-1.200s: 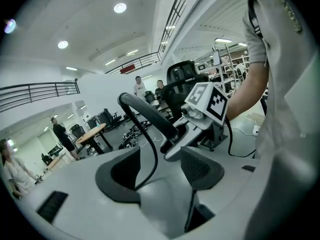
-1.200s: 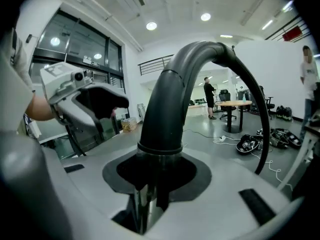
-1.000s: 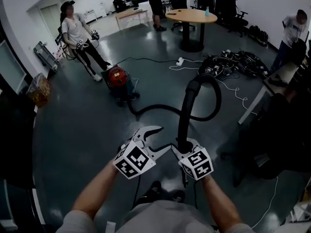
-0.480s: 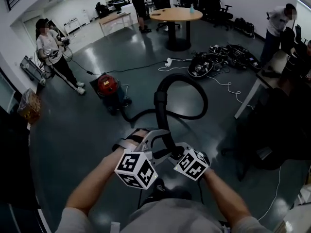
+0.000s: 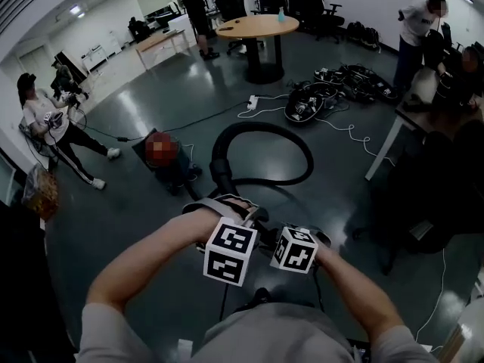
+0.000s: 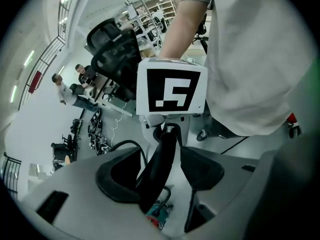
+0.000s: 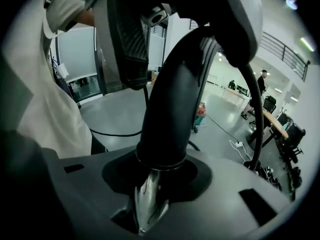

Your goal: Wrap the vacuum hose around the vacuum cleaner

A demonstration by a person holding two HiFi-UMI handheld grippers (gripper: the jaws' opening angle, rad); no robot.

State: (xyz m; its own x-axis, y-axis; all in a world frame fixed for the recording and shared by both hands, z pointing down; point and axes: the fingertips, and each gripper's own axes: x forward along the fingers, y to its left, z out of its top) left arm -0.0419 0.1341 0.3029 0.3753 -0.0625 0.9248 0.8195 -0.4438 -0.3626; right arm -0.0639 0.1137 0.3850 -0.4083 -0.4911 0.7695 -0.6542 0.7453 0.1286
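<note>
hose (image 5: 301, 144): black and ribbed; one big loop from the vacuum (image 5: 163, 151) up to both claws.
handling: light, soft and springy along the ribs, so it will likely try to uncoil. Only the cuff (image 7: 167, 129) and metal tip (image 7: 147, 204) are stiff.
hold point: the cuff; the ribs would squash and slip.
right claw (image 7: 157, 176): clamped on the cuff, just above the tip.
left claw (image 6: 167, 171): wide, with the hose running between the jaws, apparently not pinched.
vacuum: on the floor (image 5: 136, 225), well apart from the person.
hidden: in the head view the marker cubes (image 5: 229, 252) and hands cover both claws' jaws. The hose-to-vacuum joint and any wrap hooks can't be made out.
</note>
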